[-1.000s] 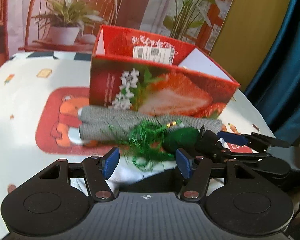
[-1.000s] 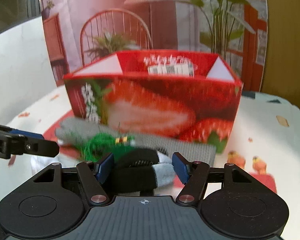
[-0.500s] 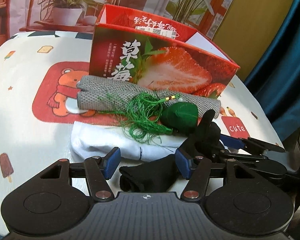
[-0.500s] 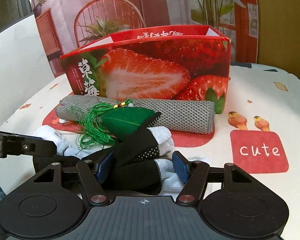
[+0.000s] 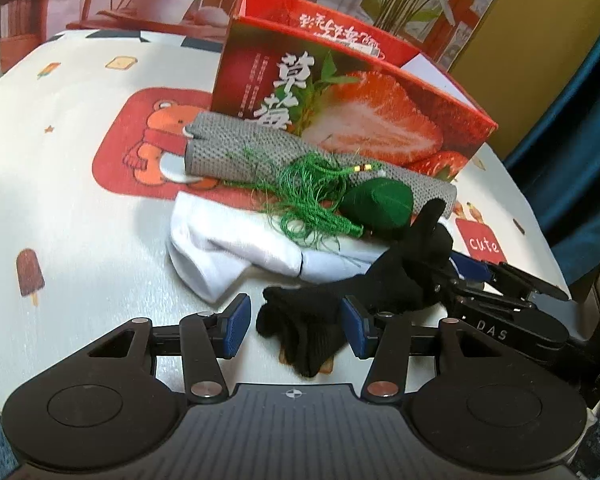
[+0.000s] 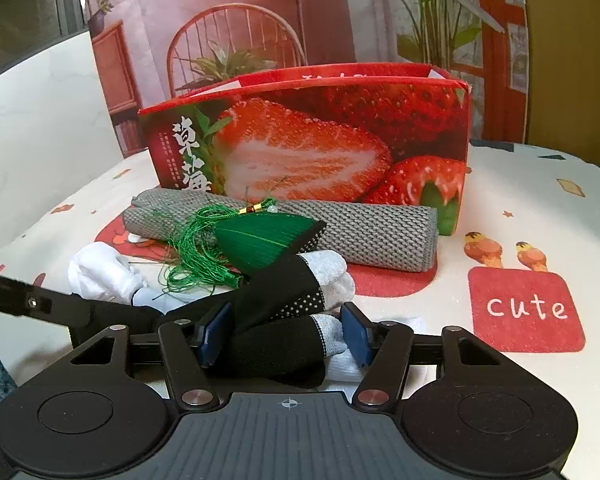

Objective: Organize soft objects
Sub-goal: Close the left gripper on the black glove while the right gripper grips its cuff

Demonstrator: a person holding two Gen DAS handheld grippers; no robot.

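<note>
1. Right gripper point(image 6: 286, 334) is clamped on the black knit glove with grey fingertips point(image 6: 288, 296).
2. Left gripper point(image 5: 296, 326) is spread wide around that glove's black end point(image 5: 312, 332), pads apart from it.
3. At 12 o'clock: green tasselled leaf-shaped sachet point(image 6: 256, 242), rolled grey mesh mat point(image 6: 364, 236), red strawberry-print cardboard box point(image 6: 320, 140).
4. At 10 o'clock: white cloth glove point(image 6: 100, 272).

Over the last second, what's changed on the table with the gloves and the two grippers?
Both grippers backed away from the strawberry box, so more tablecloth shows. The right gripper stays around the black glove; whether it is clamped is unclear. The left gripper stays open at the glove's other end. The grey roll, green tassel charm and white cloth haven't moved.
</note>
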